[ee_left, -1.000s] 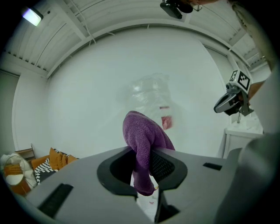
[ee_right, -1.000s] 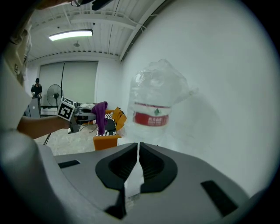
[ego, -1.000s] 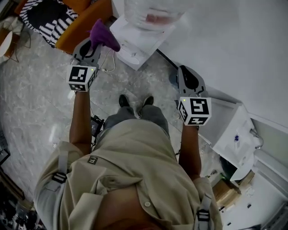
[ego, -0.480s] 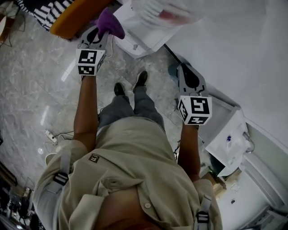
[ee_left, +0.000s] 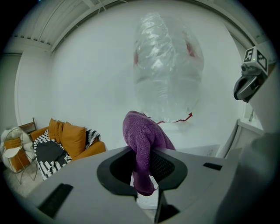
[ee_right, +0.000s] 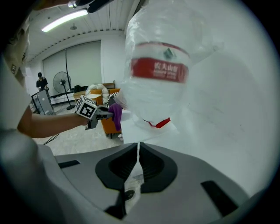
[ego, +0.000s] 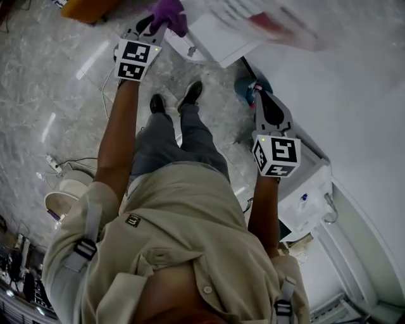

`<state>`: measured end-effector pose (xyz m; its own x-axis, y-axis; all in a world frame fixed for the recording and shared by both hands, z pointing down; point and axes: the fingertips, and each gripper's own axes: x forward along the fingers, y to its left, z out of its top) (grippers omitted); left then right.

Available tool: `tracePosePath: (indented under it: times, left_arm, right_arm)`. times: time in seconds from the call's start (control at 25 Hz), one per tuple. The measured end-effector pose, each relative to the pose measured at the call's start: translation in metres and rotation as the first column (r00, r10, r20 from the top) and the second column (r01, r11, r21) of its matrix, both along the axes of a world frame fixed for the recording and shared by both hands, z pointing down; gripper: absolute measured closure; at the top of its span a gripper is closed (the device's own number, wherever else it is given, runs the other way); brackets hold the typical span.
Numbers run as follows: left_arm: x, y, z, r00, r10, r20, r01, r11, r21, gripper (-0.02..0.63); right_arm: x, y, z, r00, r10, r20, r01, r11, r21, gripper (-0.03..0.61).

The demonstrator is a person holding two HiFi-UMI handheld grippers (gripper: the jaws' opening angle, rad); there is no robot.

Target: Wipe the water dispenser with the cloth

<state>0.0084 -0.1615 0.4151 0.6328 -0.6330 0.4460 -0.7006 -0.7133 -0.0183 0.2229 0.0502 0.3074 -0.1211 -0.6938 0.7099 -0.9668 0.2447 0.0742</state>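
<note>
The white water dispenser (ego: pixel 221 39) stands against the wall, with a clear bottle (ee_right: pixel 164 78) with a red label on top. A purple cloth (ee_left: pixel 144 144) is pinched in my left gripper (ee_left: pixel 144 173), which is raised close to the dispenser's front; the same cloth (ego: pixel 168 12) shows at the top of the head view. My right gripper (ee_right: pixel 137 168) is shut with nothing in it, and hangs lower to the right (ego: pixel 261 95), near the dispenser's side. From the right gripper view the left gripper (ee_right: pixel 103 114) and cloth are at the dispenser's left edge.
An orange sofa (ee_left: pixel 74 140) with a striped cushion stands to the left. A white cabinet (ego: pixel 304 196) is at my right. Cables and a white bowl (ego: pixel 60 190) lie on the marble floor. A person (ee_right: pixel 41 81) and a fan stand far off.
I have stepped closer to the dispenser. My left gripper with the cloth has gone up and forward toward it. The right gripper has hardly moved.
</note>
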Motion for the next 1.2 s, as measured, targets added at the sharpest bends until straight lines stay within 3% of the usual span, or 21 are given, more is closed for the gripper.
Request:
tracePosePath:
  times: [0.12, 0.28, 0.56, 0.68, 0.96, 1.2]
  left_arm:
    - [0.016, 0.009, 0.011, 1.000, 0.004, -0.025, -0.004, 1.000, -0.007, 0.531]
    - [0.031, 0.029, 0.013, 0.994, 0.000, -0.111, -0.002, 1.000, -0.021, 0.532]
    - [0.101, 0.127, 0.020, 0.963, 0.133, -0.235, -0.158, 0.983, -0.092, 0.532]
    - [0.117, 0.148, 0.027, 0.955, 0.144, -0.258, -0.179, 0.977, -0.117, 0.532]
    - [0.100, 0.131, 0.034, 0.958, 0.150, -0.244, -0.180, 0.978, -0.104, 0.532]
    - [0.050, 0.062, 0.038, 0.983, 0.049, -0.179, -0.060, 0.997, -0.056, 0.532]
  right_arm:
    - [0.001, -0.004, 0.016, 1.000, -0.022, 0.008, 0.022, 0.999, -0.034, 0.551]
    - [0.000, -0.011, 0.033, 0.999, -0.041, 0.018, 0.042, 0.998, -0.055, 0.550]
    - [-0.005, -0.019, 0.049, 0.996, -0.089, 0.022, 0.091, 0.992, -0.087, 0.550]
    - [-0.006, -0.022, 0.055, 0.995, -0.102, 0.017, 0.103, 0.990, -0.098, 0.550]
    - [-0.009, -0.024, 0.062, 0.993, -0.121, 0.009, 0.122, 0.986, -0.117, 0.549]
    - [0.001, -0.024, 0.065, 0.994, -0.108, 0.007, 0.108, 0.986, -0.125, 0.550]
